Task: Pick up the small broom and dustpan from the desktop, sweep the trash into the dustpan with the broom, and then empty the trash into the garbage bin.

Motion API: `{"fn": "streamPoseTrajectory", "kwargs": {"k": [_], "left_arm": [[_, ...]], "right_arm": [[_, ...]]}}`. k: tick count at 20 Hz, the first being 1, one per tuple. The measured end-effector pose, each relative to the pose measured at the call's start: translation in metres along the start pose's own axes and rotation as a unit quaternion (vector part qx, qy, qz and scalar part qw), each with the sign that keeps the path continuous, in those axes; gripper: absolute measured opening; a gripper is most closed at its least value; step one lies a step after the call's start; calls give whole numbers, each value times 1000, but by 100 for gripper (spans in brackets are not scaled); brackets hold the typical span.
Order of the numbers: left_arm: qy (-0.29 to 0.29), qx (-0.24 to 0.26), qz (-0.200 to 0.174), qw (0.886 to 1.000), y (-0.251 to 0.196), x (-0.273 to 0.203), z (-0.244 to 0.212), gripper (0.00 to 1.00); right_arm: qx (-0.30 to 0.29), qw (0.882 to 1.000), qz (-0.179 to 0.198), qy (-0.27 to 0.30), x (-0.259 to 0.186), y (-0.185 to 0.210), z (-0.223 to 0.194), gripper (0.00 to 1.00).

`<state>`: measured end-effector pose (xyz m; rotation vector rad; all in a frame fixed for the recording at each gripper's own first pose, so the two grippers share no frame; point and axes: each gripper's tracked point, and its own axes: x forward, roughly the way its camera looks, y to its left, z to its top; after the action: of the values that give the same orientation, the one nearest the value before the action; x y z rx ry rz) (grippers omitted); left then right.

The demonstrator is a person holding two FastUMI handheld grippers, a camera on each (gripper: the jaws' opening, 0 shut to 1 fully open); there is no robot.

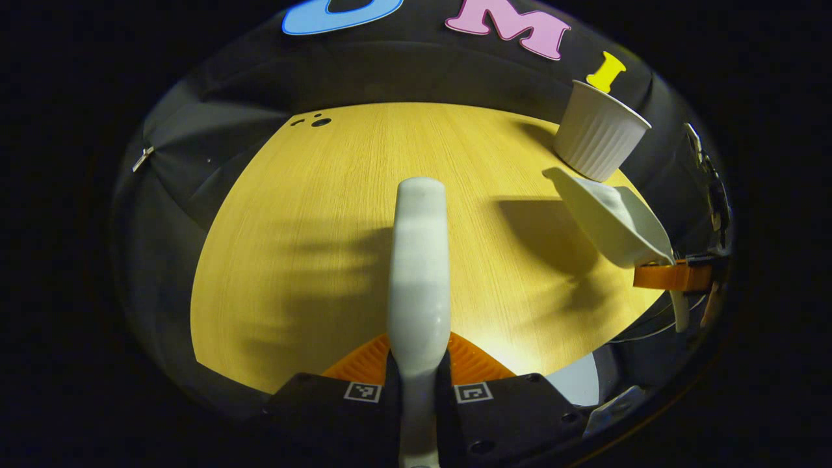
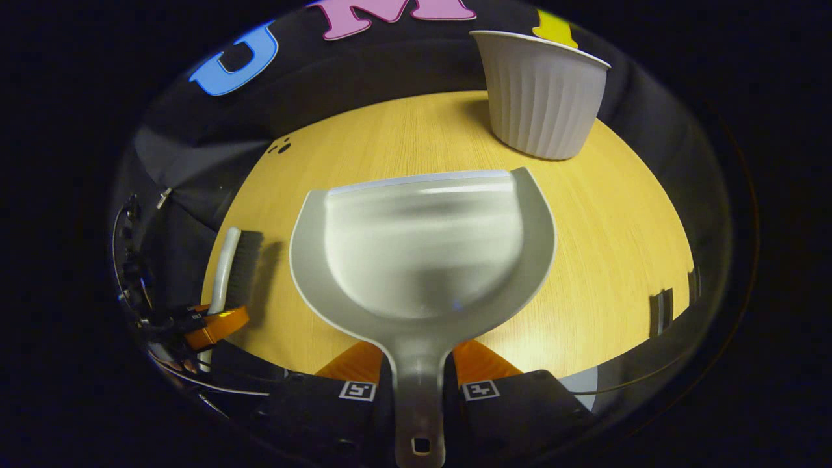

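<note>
Left gripper (image 1: 419, 364) is clamped on the broom (image 1: 419, 260) handle; right gripper (image 2: 419, 377) is clamped on the dustpan (image 2: 422, 253) handle, pan raised toward the bin (image 2: 539, 97), seemingly for emptying

Broom (image 2: 235, 263): pale handle, dark bristles, lifted above surface (image 2: 611, 214). Dustpan (image 2: 422, 253): pale grey, held level, mouth toward ribbed white bin (image 2: 539, 97) standing upright at far edge.
</note>
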<state>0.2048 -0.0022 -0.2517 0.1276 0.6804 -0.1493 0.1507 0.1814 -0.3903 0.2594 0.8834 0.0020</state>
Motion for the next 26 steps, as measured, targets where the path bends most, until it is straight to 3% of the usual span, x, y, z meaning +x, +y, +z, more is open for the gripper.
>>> {"fn": "streamPoseTrajectory", "kwargs": {"k": [1, 2, 10, 17, 18, 19, 21, 22, 23, 25, 26], "left_arm": [[7, -1, 2, 1000, 1, 10, 3, 27], [13, -2, 5, 1000, 0, 19, 6, 26], [52, 19, 42, 998, -7, 60, 36, 27], [97, 4, 57, 994, -18, 67, 28, 27], [99, 12, 63, 993, -16, 67, 29, 30], [98, 16, 68, 993, -17, 66, 31, 31], [94, 2, 66, 993, -23, 61, 31, 36], [92, -9, 55, 994, -29, 59, 34, 52], [85, -15, 44, 995, -36, 56, 37, 68], [67, -15, 32, 997, -39, 50, 44, 100], [57, -13, 34, 998, -38, 44, 48, 95]], "right_arm": [[-4, 1000, -1, 7, 10, -1, -1, 36], [-11, 1000, -2, 13, 18, -2, 0, 30], [-26, 998, -8, 62, 41, -4, 14, 34], [-47, 995, 2, 83, 46, -5, 19, 35], [-46, 995, 7, 90, 47, -5, 18, 31], [-43, 994, 16, 100, 45, -2, 14, 42], [-31, 993, 34, 106, 43, 2, 14, 31], [-28, 994, 36, 102, 41, 2, 17, 38], [-25, 994, 39, 94, 40, 2, 19, 62], [-15, 996, 37, 80, 37, -1, 23, 77], [-10, 996, 36, 76, 30, -2, 27, 96]]}}
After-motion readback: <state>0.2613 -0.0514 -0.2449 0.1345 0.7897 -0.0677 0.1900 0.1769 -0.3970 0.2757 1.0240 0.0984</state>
